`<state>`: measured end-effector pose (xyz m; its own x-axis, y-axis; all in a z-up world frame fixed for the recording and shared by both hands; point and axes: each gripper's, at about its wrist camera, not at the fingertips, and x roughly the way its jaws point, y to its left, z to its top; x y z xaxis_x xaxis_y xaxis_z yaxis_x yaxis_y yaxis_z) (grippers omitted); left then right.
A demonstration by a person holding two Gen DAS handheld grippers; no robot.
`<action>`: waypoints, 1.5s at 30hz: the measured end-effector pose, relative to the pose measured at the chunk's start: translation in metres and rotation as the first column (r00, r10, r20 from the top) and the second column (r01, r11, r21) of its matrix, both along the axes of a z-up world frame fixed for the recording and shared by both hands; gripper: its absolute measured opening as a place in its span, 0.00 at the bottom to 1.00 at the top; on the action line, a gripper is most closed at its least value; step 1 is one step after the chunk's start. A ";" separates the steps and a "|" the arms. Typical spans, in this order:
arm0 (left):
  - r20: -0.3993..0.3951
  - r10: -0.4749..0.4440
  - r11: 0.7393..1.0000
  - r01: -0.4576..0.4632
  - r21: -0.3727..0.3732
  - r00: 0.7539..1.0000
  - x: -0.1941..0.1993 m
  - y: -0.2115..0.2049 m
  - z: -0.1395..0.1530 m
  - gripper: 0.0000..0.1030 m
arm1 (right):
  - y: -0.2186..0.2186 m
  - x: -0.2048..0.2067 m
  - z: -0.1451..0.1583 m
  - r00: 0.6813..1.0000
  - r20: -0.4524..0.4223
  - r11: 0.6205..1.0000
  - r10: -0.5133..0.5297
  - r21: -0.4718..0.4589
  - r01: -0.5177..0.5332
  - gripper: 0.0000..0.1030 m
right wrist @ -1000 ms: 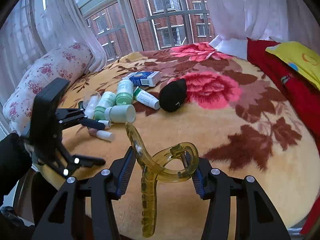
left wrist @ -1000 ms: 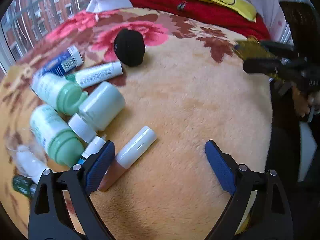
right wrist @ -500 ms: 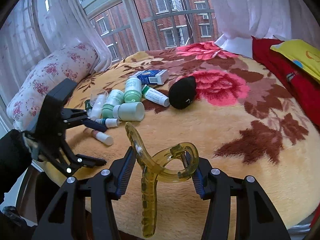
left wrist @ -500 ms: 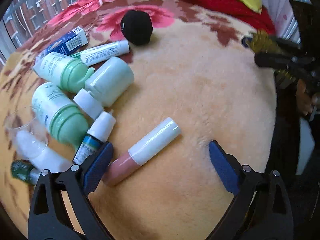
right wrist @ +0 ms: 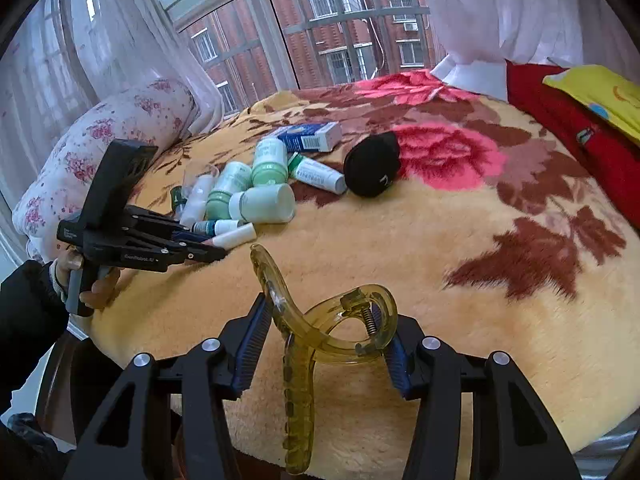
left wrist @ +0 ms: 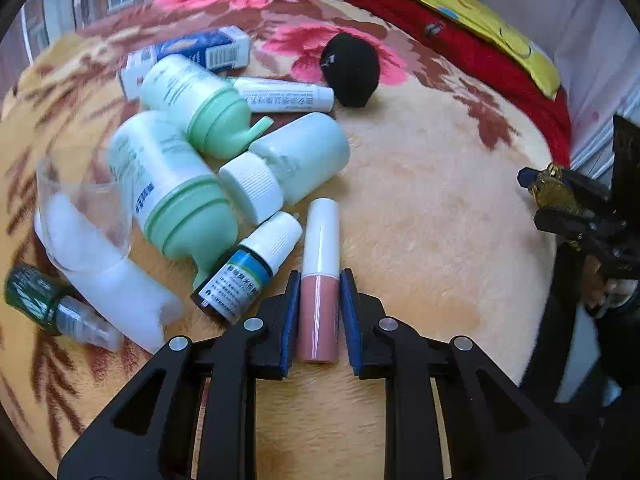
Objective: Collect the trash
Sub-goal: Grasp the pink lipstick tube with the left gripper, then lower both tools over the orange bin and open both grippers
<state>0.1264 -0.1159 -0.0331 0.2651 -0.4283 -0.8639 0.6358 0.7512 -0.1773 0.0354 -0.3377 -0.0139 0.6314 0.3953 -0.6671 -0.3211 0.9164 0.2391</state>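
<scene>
Pink lip-gloss tube clamped between left fingers.

A: What is the bed cover?
B: Plush, matt pile cloth.

A: And the pink tube?
B: Glossy smooth plastic, white cap.

A: The 2 green bottles?
B: Satin plastic; the cup beside them is clear.

A: The hair clip?
B: Translucent amber plastic, metal spring.

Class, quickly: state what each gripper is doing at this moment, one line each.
Left gripper: jaws have just closed on the pink lip gloss tube.
Right gripper: shut on the yellow hair clip.
</scene>
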 end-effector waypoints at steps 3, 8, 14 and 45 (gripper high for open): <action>0.106 -0.020 0.994 0.009 0.109 0.994 -0.007 -0.019 0.000 0.34 | 0.000 -0.002 -0.004 1.000 -0.013 1.000 -0.002 0.011 0.002 0.50; 0.109 0.012 0.987 -0.030 0.160 0.994 0.004 -0.027 -0.006 0.37 | 0.000 -0.004 -0.006 1.000 -0.020 1.000 -0.009 0.021 0.010 0.50; 0.174 0.153 0.977 -0.175 0.121 0.973 -0.010 -0.019 -0.004 0.17 | 0.006 -0.011 -0.004 0.999 -0.011 0.999 -0.032 0.039 0.032 0.50; 0.065 0.484 0.873 -0.487 0.038 0.873 -0.254 0.055 -0.085 0.17 | 0.130 -0.160 -0.096 0.985 -0.169 0.992 0.040 -0.115 -0.060 0.50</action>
